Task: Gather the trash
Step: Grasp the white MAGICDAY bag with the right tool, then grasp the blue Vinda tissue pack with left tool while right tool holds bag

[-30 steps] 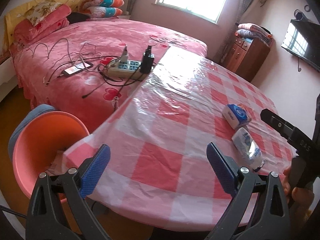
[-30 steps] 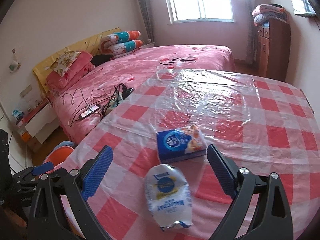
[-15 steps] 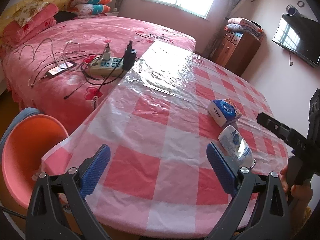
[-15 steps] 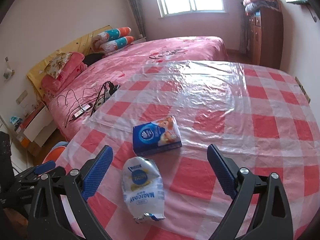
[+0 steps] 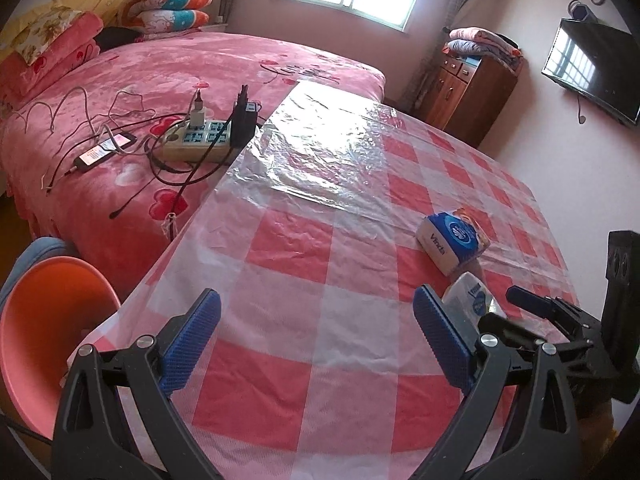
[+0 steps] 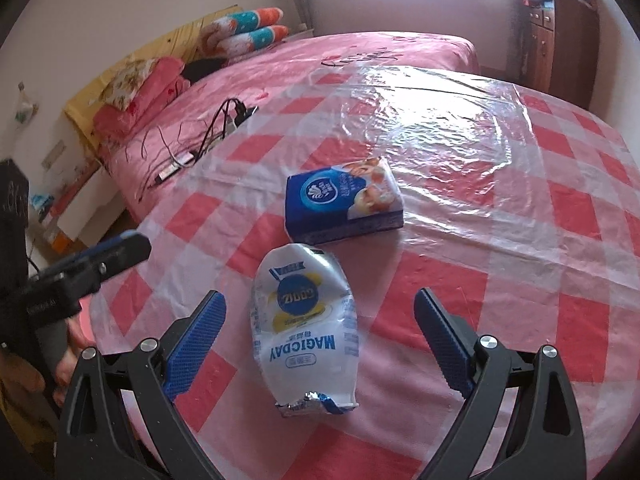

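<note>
- Orange plastic bin (image 5: pixel 44 332) is sitting beside the table (image 5: pixel 304 384), contents hidden.
- Crinkled white snack bag (image 6: pixel 306 332) is lying between the right gripper (image 6: pixel 320 340)'s spread fingers, near the tissue pack (image 6: pixel 344 200).
- Left gripper (image 5: pixel 316 340) is hanging agape, holding nothing.

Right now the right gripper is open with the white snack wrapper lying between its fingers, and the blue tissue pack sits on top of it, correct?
Not quite. The right wrist view shows the blue tissue pack flat on the tablecloth beyond the white snack wrapper, not atop it. The right gripper is open around the wrapper.
</note>
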